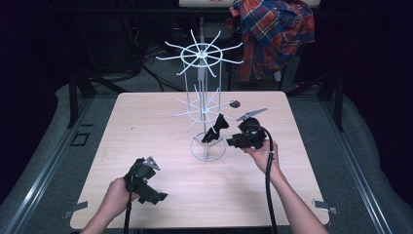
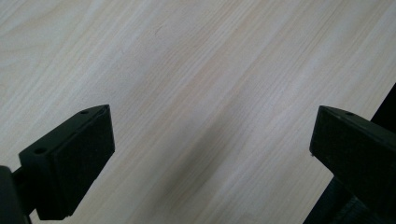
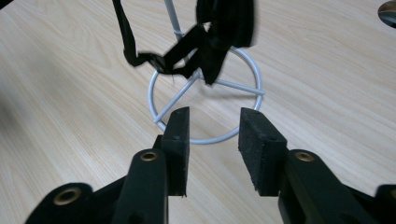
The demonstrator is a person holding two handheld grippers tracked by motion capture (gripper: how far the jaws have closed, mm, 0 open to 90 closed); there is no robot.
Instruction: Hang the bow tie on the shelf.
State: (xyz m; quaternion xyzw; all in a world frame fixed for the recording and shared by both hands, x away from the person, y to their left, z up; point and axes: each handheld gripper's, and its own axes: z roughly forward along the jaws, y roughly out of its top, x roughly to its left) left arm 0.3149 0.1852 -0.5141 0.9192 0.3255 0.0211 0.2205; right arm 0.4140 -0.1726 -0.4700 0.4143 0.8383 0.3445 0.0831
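A white wire rack [image 1: 202, 87] with two tiers of spokes stands on the wooden table [image 1: 146, 126]. A black strap-like item [image 1: 215, 128] hangs from its lower tier, dangling over the base ring [image 3: 205, 93]. My right gripper [image 1: 233, 142] is held just right of the rack and points at its base. Its jaws [image 3: 215, 116] stand a little apart with nothing between them, and the black item [image 3: 210, 42] hangs a short way beyond the tips. My left gripper [image 1: 157, 197] rests low near the front left, jaws [image 2: 213, 112] wide open over bare wood.
A small dark round piece [image 1: 234, 103] sits at the tip of a lower spoke on the right. A plaid shirt [image 1: 272, 34] hangs behind the table. Grey floor and metal rails surround the table; dark stands are at the back left.
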